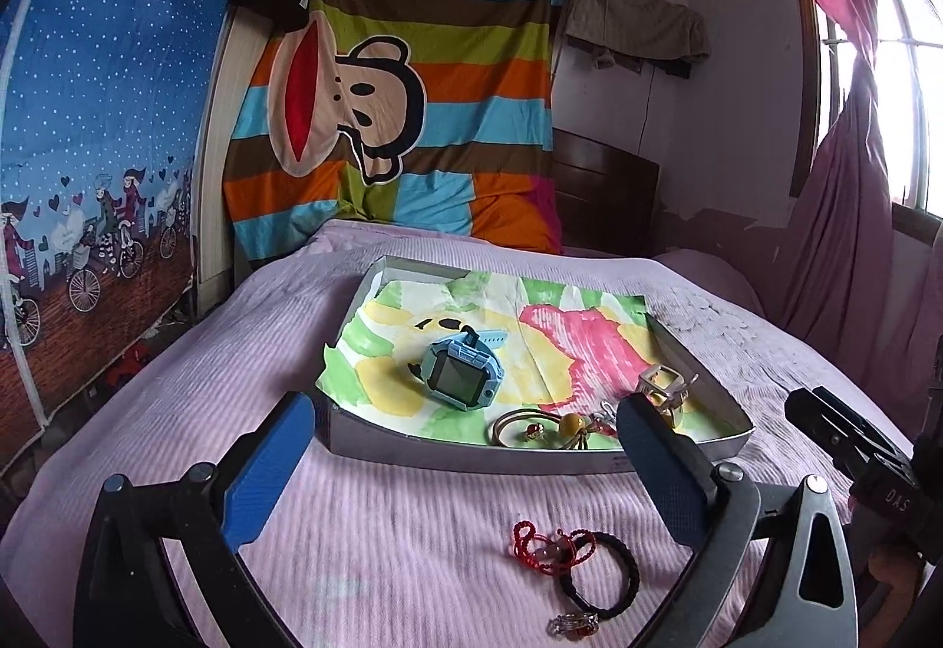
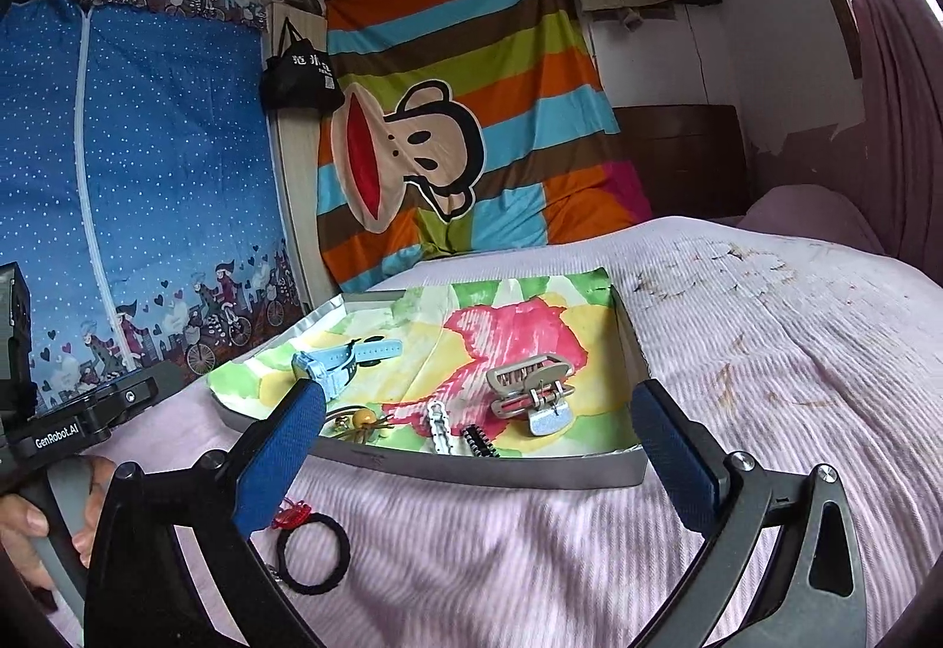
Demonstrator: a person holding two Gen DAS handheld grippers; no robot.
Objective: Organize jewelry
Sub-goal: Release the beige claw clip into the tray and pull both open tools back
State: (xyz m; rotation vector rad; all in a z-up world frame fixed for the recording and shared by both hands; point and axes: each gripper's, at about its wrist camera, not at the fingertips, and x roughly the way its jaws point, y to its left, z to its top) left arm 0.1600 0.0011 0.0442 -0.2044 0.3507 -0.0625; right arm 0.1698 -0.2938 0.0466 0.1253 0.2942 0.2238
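A shallow grey tray lined with painted paper lies on the pink bed. In it lie a blue smartwatch, a gold bangle with a yellow bead and a silver hair claw. Loose on the bedspread in front of the tray are a red cord, a black hair tie and a small clear ring piece. My left gripper stands open above the bedspread, with these loose pieces between and below its fingers. My right gripper is open too, before the tray's near wall, holding nothing. The black hair tie lies by its left finger.
Silver and black comb clips lie at the tray's front. A striped monkey cloth hangs behind the bed, a blue wardrobe cover at left, a pink curtain at right. A hand grips the other handle.
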